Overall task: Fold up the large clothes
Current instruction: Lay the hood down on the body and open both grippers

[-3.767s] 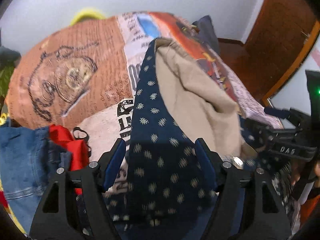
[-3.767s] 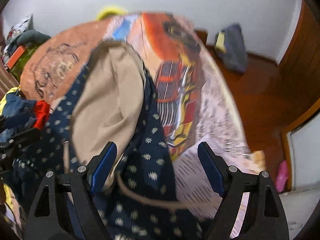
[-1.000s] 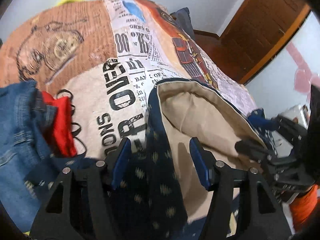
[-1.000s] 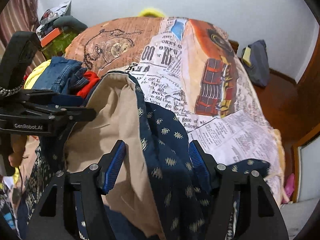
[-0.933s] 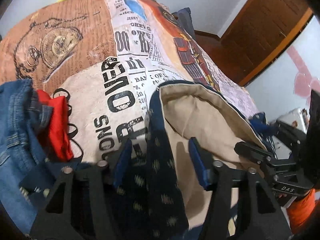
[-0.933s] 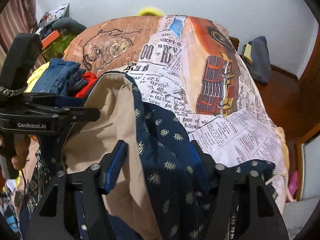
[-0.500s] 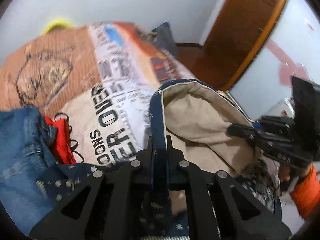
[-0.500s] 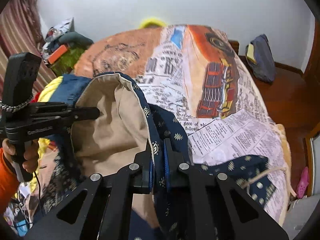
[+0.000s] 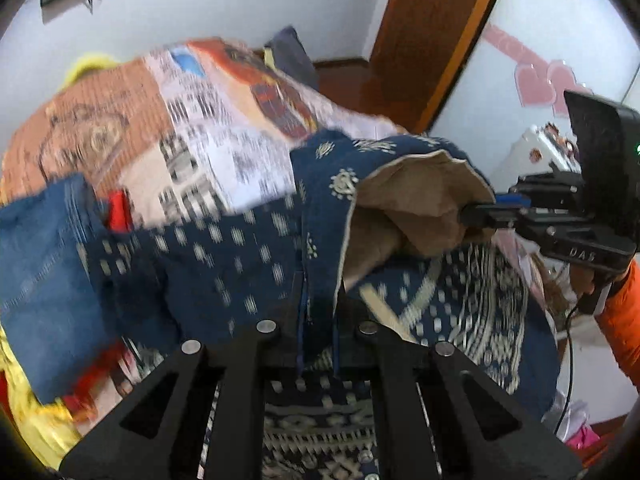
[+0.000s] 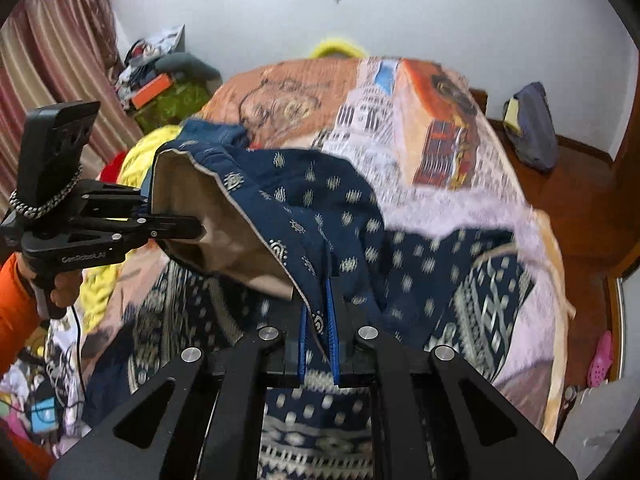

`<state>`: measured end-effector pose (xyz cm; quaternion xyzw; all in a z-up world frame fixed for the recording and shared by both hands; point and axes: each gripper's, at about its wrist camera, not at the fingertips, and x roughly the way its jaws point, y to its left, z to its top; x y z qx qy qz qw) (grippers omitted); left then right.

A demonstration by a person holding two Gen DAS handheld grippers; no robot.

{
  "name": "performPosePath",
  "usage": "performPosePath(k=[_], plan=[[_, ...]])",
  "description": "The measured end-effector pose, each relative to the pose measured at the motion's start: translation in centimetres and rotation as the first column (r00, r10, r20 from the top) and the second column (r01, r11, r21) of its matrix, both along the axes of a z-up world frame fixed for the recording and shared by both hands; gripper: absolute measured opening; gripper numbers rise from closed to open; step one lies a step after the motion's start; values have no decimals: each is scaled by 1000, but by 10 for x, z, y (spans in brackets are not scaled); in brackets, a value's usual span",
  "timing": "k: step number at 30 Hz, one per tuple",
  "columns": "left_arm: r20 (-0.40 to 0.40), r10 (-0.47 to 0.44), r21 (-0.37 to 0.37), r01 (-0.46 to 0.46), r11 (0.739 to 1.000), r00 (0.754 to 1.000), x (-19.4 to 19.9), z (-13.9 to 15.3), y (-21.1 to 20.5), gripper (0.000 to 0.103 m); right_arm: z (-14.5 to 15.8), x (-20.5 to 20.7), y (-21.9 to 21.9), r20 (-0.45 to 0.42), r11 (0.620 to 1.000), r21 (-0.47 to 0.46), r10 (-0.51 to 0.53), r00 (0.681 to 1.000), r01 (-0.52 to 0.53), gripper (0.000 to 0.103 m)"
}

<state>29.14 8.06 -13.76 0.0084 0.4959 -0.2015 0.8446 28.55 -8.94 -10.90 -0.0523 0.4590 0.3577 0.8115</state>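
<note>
Bedspread [image 10: 400,128]: newspaper and truck print, centre of frame.
Bag [image 10: 530,124]: dark, on the floor, upper right.
Curtain [image 10: 52,48]: striped, upper left.
Door [image 9: 432,28]: brown wood, upper right.

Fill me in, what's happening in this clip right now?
A person with two handheld grippers is folding a navy patterned garment with tan lining over a bed covered in a newspaper-print bedspread. The left gripper and right gripper are both shut on the garment's edge, holding it lifted. A pile of jeans and other clothes lies beside it.
</note>
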Motion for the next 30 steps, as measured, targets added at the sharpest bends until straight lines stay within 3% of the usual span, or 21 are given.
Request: performPosePath(k=[4,7,13,16,20,24,30], plan=[[-68,-16,-3,16,1000,998,-22,-24,-4,11,-19,-13,-1,-42,999,-40,24,999,-25,8],[-103,-23,2,23,1000,994,-35,-40,-8,28,-34,-24,-1,-70,997,-64,33,997,-37,8],[-120,12,44,-7,999,993,-62,-64,-6,50,-65,-37,-4,-116,992,-114,30,993,-44,9],[-116,27,71,-19,997,993,-72,-67,-1,52,-74,-45,-4,-121,987,-150,37,992,-55,14],[-108,42,94,-32,995,993,-86,-60,7,52,-67,-52,-10,-129,987,-142,54,990,-72,25],[-38,65,127,-60,990,997,-95,-37,19,52,-47,-59,-16,-78,988,-134,66,995,-76,26],[65,140,75,-145,987,988,-88,5,35,61,-15,-52,-21,40,995,-95,7,999,-3,27]])
